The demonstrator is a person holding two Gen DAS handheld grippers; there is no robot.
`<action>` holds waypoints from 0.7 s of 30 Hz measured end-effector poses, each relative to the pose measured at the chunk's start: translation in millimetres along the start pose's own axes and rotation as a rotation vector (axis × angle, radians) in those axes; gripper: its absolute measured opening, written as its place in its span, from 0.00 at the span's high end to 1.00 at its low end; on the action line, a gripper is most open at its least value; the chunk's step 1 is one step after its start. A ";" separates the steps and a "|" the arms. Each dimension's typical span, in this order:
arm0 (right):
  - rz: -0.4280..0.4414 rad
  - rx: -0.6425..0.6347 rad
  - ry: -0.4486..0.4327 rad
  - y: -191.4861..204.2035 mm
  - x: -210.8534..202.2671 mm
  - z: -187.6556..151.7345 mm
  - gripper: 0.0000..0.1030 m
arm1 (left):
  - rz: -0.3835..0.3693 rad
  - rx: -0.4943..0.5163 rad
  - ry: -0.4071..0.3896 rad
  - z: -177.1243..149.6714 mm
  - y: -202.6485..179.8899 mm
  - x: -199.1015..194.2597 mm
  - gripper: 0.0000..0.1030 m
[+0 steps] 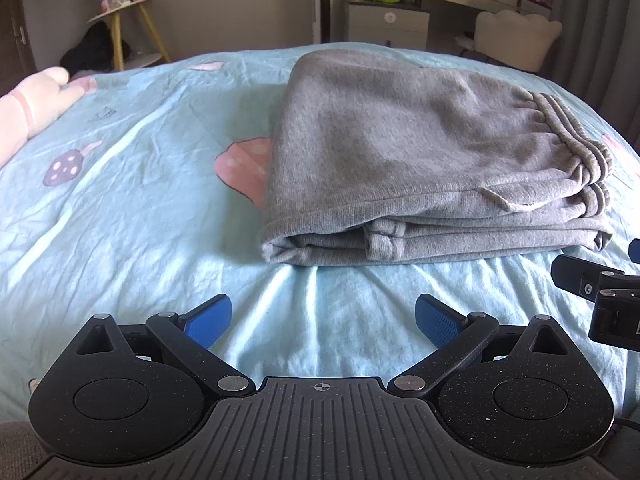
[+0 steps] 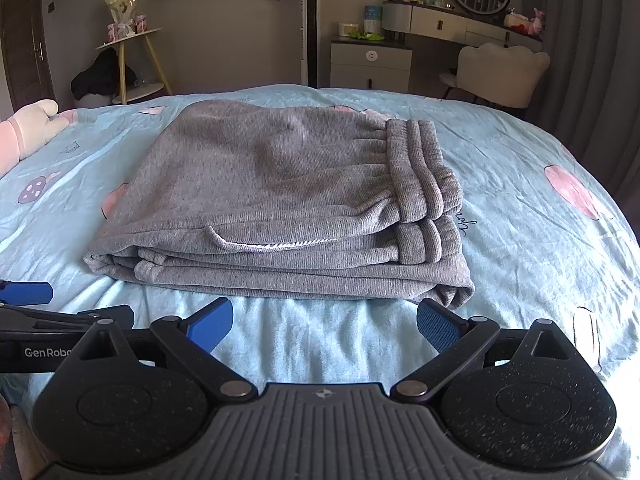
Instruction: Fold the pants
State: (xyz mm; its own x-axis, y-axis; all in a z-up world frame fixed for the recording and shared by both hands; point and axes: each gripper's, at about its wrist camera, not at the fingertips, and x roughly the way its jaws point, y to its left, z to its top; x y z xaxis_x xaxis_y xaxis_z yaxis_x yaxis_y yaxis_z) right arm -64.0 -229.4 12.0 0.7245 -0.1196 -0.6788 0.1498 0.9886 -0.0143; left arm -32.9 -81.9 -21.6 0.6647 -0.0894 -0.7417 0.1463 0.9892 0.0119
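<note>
Grey sweatpants [image 1: 420,152] lie folded in a thick stack on the light blue bed sheet [image 1: 120,200], waistband to the right. They also show in the right wrist view [image 2: 280,192]. My left gripper [image 1: 323,320] is open and empty, a little in front of the stack's left near corner. My right gripper [image 2: 325,324] is open and empty, just in front of the stack's near edge. The right gripper's body shows at the right edge of the left wrist view [image 1: 600,292], and the left gripper's finger [image 2: 28,293] at the left edge of the right wrist view.
A pink and white plush toy [image 1: 28,104] lies at the bed's left edge. Beyond the bed stand a small round side table [image 2: 132,64], a white cabinet [image 2: 370,60], a dressing table with round mirror [image 2: 476,20] and a pale chair [image 2: 500,72].
</note>
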 end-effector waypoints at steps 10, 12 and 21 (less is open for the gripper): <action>0.003 0.002 -0.007 -0.7 -0.8 -0.1 0.04 | -0.024 0.009 0.008 -1.5 -3.2 -0.6 0.01; 0.003 0.001 -0.007 -0.7 -0.9 -0.1 0.04 | -0.030 0.005 0.007 -1.4 -2.7 -0.9 0.01; -0.001 0.001 -0.008 -0.2 -2.3 0.0 0.04 | -0.043 0.006 -0.035 -3.3 -2.8 -5.0 0.01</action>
State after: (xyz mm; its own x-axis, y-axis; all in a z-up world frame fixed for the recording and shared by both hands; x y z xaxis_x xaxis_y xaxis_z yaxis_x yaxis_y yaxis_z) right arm -65.7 -229.3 13.6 0.7294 -0.1215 -0.6732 0.1515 0.9884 -0.0142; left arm -39.0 -83.8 -20.1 0.6827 -0.1362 -0.7179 0.1798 0.9836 -0.0156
